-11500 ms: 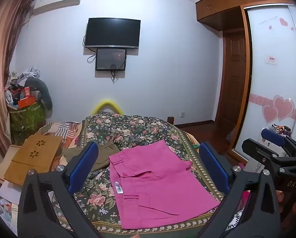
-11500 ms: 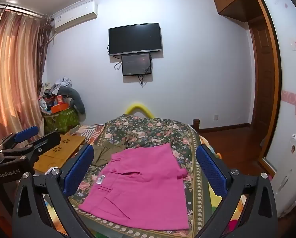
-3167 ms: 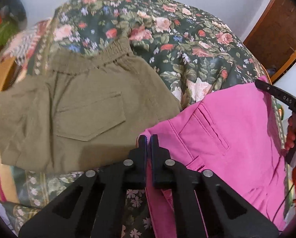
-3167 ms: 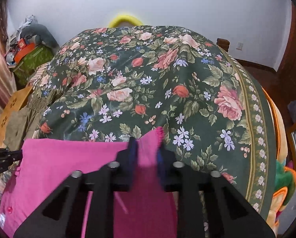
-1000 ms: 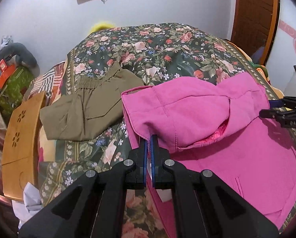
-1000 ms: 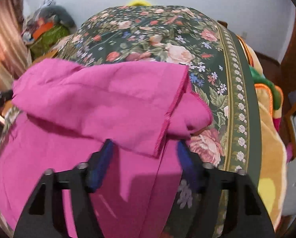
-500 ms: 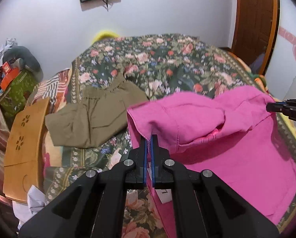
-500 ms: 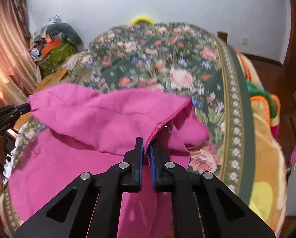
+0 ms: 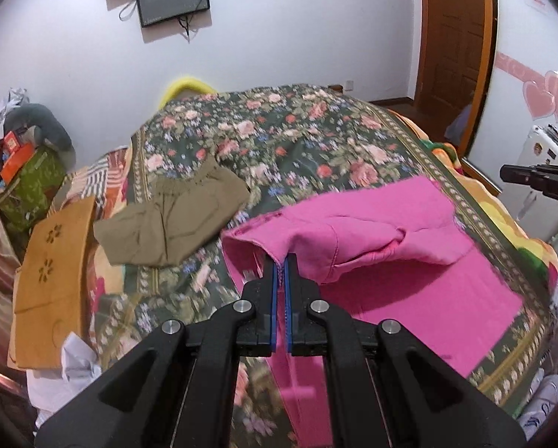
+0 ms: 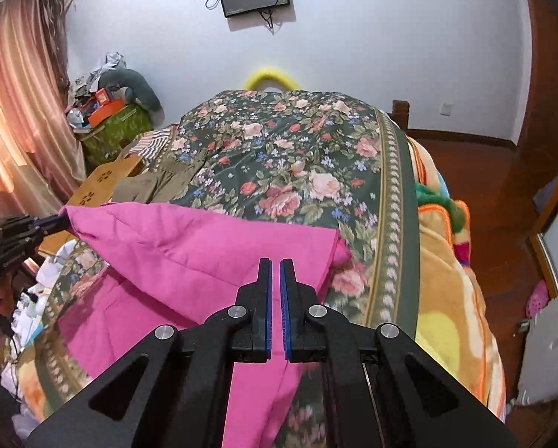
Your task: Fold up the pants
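The pink pants (image 9: 387, 246) lie on the floral bedspread (image 9: 297, 138), their far part lifted and doubled back toward me. My left gripper (image 9: 281, 261) is shut on the left corner of the lifted layer. My right gripper (image 10: 274, 265) is shut, with the pink pants (image 10: 189, 246) running between its fingers. In the right wrist view the left gripper (image 10: 60, 220) pinches the fabric's left tip. In the left wrist view the right gripper's body (image 9: 540, 179) shows at the right edge, its tips hidden.
Olive shorts (image 9: 174, 216) lie left of the pink pants. A wooden board (image 9: 51, 261) lies off the bed's left side. A green box with clutter (image 10: 111, 127) stands by the curtain. Blankets (image 10: 450, 298) hang off the bed's right side.
Both grippers have drawn the lifted pink layer further back toward me and higher. The fold has widened, and more bedspread shows beyond it.
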### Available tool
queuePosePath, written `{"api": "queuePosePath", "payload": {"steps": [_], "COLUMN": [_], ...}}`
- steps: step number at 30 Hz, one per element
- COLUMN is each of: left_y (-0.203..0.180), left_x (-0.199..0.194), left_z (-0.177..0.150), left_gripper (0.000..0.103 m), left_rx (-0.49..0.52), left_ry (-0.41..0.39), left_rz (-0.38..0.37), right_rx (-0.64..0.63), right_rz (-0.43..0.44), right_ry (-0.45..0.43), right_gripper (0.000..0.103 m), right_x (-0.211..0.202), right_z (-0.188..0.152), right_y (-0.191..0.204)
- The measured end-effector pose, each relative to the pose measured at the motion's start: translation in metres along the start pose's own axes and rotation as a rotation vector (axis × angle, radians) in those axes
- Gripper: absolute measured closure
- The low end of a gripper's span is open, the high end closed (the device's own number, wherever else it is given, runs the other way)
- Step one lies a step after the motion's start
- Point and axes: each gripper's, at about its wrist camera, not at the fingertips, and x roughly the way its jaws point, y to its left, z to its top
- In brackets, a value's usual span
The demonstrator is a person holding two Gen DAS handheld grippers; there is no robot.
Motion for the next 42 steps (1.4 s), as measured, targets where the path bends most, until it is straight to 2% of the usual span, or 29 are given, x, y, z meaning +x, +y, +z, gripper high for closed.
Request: {"api": "queuePosePath", "payload": {"steps": [3,7,8,12,15,20,22,24,25,29,32,42], "left_y": [-0.005,-0.008,-0.008,-0.007,-0.008,-0.008,-0.007,-0.008,-0.008,-0.007,-0.005,-0.007], "left_x": [0.001,0.013,0.015,0.024,0.028,0.036,0.039,0.043,0.044,0.044,0.039,-0.013], "left_z": [-0.015,-0.03,-0.032,-0.038,-0.04,-0.042,-0.042,-0.042,-0.042,-0.041,-0.036,-0.014], "left_gripper": [0.1,0.1,0.1,0.1,0.1,0.1,0.1,0.1,0.1,0.1,0.1,0.1], "left_rx": [0.006,0.011,0.012,0.009,0.024,0.025,0.02,0.021,0.024,0.026,0.019,0.012], "left_ry": [0.029,0.085,0.094,0.121,0.126,0.135,0.142,0.145,0.146,0.138,0.12,0.0], "left_rz": [-0.002,0.015,0.018,0.02,0.027,0.03,0.028,0.031,0.034,0.039,0.046,0.039], "right_rx": [0.004,-0.038,-0.063,-0.138,-0.188,-0.046,-0.004,0.022,0.031,0.027,0.035,-0.01], "right_rz": [0.004,-0.019,-0.036,-0.064,-0.1,-0.038,-0.032,-0.03,-0.033,-0.04,-0.014,0.0], "right_ry": [0.021,0.096,0.123,0.191,0.215,0.22,0.216,0.215,0.215,0.202,0.181,0.018], "right_gripper": [0.099,0.098,0.094,0.058,0.058,0.058,0.062,0.092,0.095,0.1,0.101,0.102], "right_x": [-0.005,0.008,0.016,0.041,0.056,0.073,0.078,0.082,0.084,0.082,0.072,-0.006], "right_z": [-0.013,-0.031,-0.036,-0.052,-0.061,-0.06,-0.061,-0.062,-0.062,-0.063,-0.057,-0.027], "right_y": [0.001,0.008,0.011,0.015,0.016,-0.006,-0.01,-0.012,-0.012,-0.011,-0.011,0.006]}}
